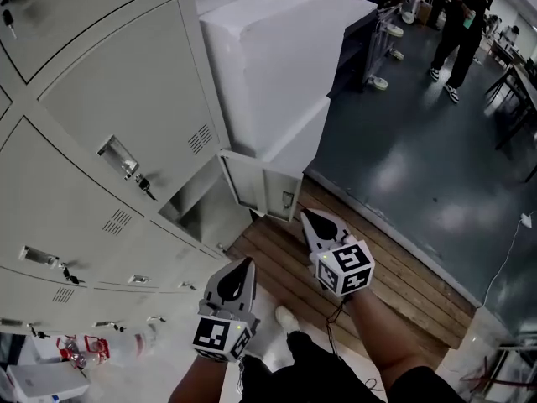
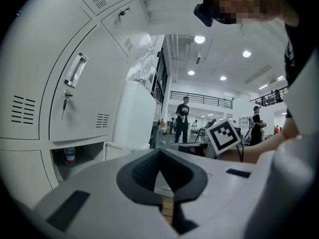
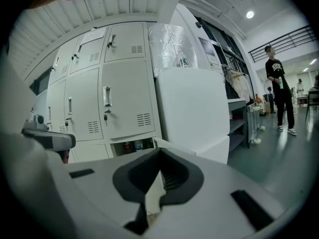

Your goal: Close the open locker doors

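Note:
The bank of pale grey lockers (image 1: 101,141) fills the left of the head view. One low compartment (image 1: 197,212) stands open, its small door (image 1: 262,187) swung out toward the wooden floor. My left gripper (image 1: 247,264) is shut and empty, just below that opening. My right gripper (image 1: 306,215) is also shut and empty, its tip close beside the open door's outer edge. In the left gripper view, the shut left gripper (image 2: 160,156) points past the open compartment (image 2: 75,158), which holds a can. In the right gripper view, the right gripper (image 3: 159,154) faces the open compartment (image 3: 130,146).
A tall white block (image 1: 277,65) stands right of the lockers, above the open door. A strip of wooden planks (image 1: 394,267) borders the dark floor. A person (image 1: 461,23) stands far off by tables. A plastic bottle (image 1: 92,351) lies at lower left.

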The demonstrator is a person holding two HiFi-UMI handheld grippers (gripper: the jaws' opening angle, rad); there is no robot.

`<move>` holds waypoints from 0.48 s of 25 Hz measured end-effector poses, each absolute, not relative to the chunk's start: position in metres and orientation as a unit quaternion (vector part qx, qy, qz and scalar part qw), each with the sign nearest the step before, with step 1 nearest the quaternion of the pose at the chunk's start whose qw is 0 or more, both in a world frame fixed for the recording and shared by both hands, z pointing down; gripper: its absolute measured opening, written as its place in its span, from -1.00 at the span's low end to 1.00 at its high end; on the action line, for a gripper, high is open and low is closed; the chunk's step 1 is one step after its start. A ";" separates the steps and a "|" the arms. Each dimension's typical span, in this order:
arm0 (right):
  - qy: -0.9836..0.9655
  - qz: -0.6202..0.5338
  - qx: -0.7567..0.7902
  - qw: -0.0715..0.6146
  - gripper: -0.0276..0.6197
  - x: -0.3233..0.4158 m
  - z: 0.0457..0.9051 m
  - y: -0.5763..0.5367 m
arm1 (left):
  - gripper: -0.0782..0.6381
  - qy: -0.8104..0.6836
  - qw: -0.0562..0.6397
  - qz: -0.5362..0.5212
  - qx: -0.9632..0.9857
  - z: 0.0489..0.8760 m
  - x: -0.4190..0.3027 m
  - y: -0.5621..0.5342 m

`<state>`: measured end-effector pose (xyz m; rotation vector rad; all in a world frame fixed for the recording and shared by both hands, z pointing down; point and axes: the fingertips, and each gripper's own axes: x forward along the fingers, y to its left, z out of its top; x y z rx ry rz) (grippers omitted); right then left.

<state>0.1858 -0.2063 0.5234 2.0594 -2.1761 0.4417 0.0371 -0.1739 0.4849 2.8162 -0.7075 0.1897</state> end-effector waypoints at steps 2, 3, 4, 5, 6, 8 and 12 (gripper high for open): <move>-0.722 0.144 0.675 0.060 -0.91 0.196 0.531 -0.213 | -0.78 -0.244 0.117 0.064 0.961 0.492 0.050 -0.179; -0.723 0.143 0.673 0.061 -0.91 0.201 0.535 -0.217 | -0.78 -0.244 0.115 0.063 0.961 0.494 0.056 -0.181; -0.725 0.142 0.672 0.062 -0.91 0.206 0.538 -0.221 | -0.78 -0.244 0.114 0.063 0.961 0.496 0.062 -0.183; -0.726 0.141 0.670 0.063 -0.91 0.210 0.541 -0.225 | -0.78 -0.244 0.113 0.062 0.961 0.498 0.066 -0.185; -0.727 0.140 0.669 0.064 -0.91 0.214 0.545 -0.229 | -0.78 -0.245 0.112 0.060 0.961 0.500 0.070 -0.187; -0.729 0.139 0.666 0.068 -0.91 0.221 0.552 -0.236 | -0.78 -0.250 0.114 0.059 0.960 0.506 0.076 -0.192; -0.731 0.142 0.662 0.082 -0.83 0.233 0.571 -0.249 | -0.78 -0.260 0.118 0.056 0.957 0.517 0.082 -0.203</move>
